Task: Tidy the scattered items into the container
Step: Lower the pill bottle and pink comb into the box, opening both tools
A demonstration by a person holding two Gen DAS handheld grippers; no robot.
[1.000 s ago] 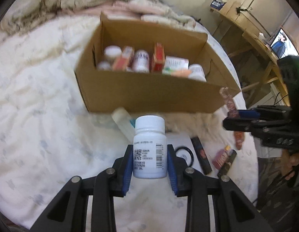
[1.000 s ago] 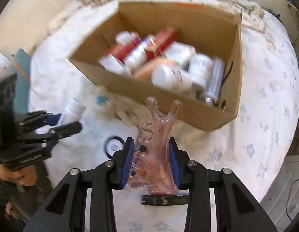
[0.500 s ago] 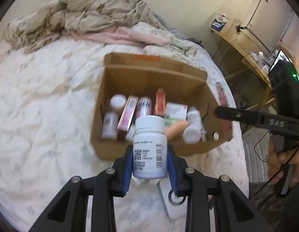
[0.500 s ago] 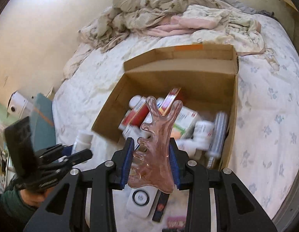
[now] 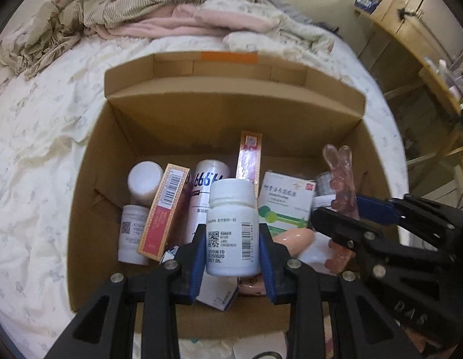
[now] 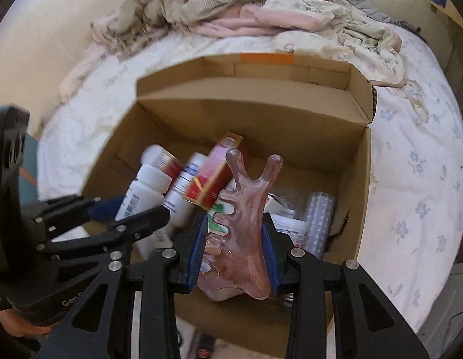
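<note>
An open cardboard box (image 5: 237, 110) (image 6: 355, 185) stands on the bed, holding several pill bottles and medicine cartons. My left gripper (image 5: 232, 239) is shut on a white pill bottle (image 5: 232, 224) and holds it above the box's near side. My right gripper (image 6: 235, 248) is shut on a pink translucent comb-shaped massage tool (image 6: 246, 224), also held over the box. The right gripper (image 5: 351, 212) with the pink tool (image 5: 342, 179) shows at the right in the left wrist view. The left gripper (image 6: 123, 209) with the bottle (image 6: 144, 191) shows at the left in the right wrist view.
The box sits on a white flowered bedsheet (image 5: 30, 155). Crumpled beige and pink bedding (image 5: 147, 9) lies behind the box. Wooden shelves (image 5: 411, 45) stand at the far right. A white item with a black ring (image 5: 261, 347) lies on the bed below the box's near wall.
Both grippers have moved up and forward from beside the box to above its opening, each still holding its item. The box now fills both views.
</note>
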